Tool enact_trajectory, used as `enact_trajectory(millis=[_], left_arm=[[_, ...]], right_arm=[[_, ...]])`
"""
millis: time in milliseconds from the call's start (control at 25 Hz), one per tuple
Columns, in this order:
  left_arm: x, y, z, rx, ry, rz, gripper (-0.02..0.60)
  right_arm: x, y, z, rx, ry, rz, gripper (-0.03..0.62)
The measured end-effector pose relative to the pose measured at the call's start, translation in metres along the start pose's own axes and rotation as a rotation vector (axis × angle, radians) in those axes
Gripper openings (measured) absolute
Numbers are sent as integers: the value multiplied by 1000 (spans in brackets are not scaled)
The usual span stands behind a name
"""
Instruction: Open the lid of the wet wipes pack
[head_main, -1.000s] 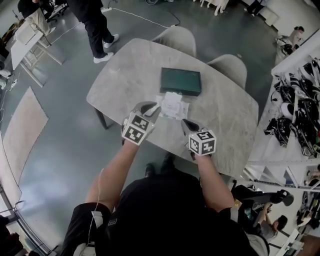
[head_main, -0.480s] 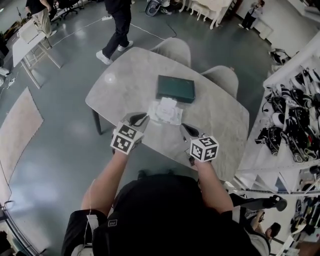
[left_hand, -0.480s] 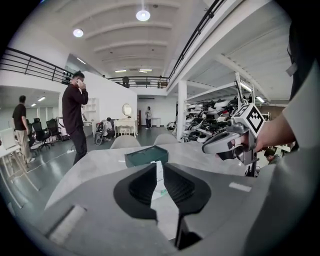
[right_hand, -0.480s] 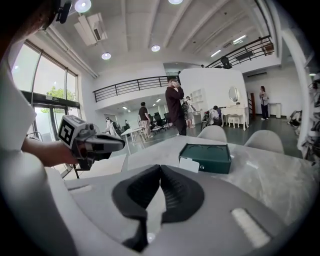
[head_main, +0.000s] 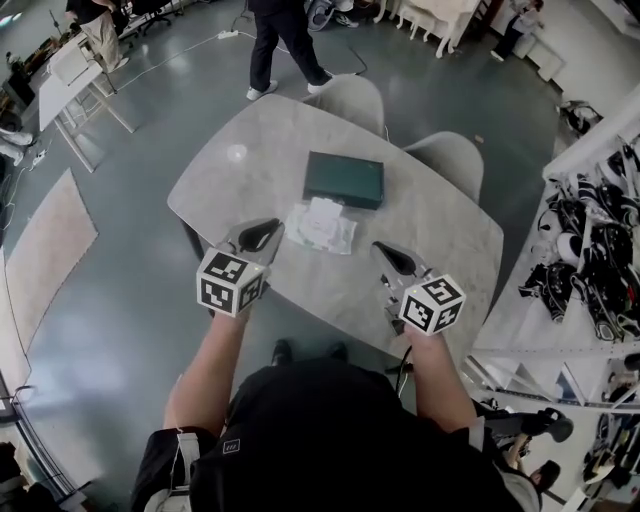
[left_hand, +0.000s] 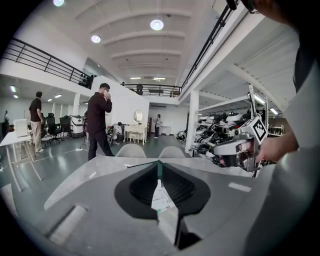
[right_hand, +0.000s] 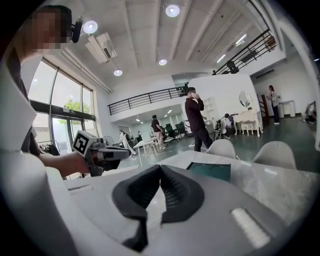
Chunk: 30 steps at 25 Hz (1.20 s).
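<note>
The pack (head_main: 320, 226) lies flat near the middle of the tabletop (head_main: 440, 230), its near edge towards the person, so both hands can reach it without stretching. Nothing holds it. Its top looks white and rumpled, and I cannot tell from here whether the lid is up or down.

Just behind the pack lies a green box (head_main: 344, 180), far enough back that it should not hinder a pull on the lid.

The left tongs (head_main: 262, 236) hover just left of the pack, above the tabletop's near edge, and point across it at a shallow downward slant. They are closing and stand at a narrow slit. Nothing is between them, and the pack only shows through the gap, further off.

The right tongs (head_main: 392, 257) hover on the pack's other side, a little further from it, with their tips together and nothing in them.

The two sets flank the pack without touching it, which reads as a pause between grips rather than work on the lid. By my reading, one would steady the pack while the other lifts the flap.

Two chairs (head_main: 350, 100) stand at the far edge.
</note>
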<state>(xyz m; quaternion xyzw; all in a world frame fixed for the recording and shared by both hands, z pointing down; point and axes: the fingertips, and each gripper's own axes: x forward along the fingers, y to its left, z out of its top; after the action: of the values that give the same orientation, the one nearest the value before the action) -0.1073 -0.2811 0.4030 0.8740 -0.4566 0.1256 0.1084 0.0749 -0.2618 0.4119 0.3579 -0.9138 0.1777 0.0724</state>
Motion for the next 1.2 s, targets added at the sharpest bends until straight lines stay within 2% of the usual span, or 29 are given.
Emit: enact_trajectory(millis=[200,480,680,960,1200], left_arm=[[4,-11,35,16,-66,7,37],[4,-12,73,64,-122,12,32],[3,-9,61,66,-122,38,29],[4,-2,34,16,-99,31,28],[-3,7,31,14,-96,30,26]], right_arm=[[-25,-1,43,-40,-101,49,3],[-37,5,100,-153,-209,25,3],[-31,0,88,-155,-186,-2,2],[-18,-3,60,-117,-137,-26,2],[-15,4,61,-129,-138,-41,2]])
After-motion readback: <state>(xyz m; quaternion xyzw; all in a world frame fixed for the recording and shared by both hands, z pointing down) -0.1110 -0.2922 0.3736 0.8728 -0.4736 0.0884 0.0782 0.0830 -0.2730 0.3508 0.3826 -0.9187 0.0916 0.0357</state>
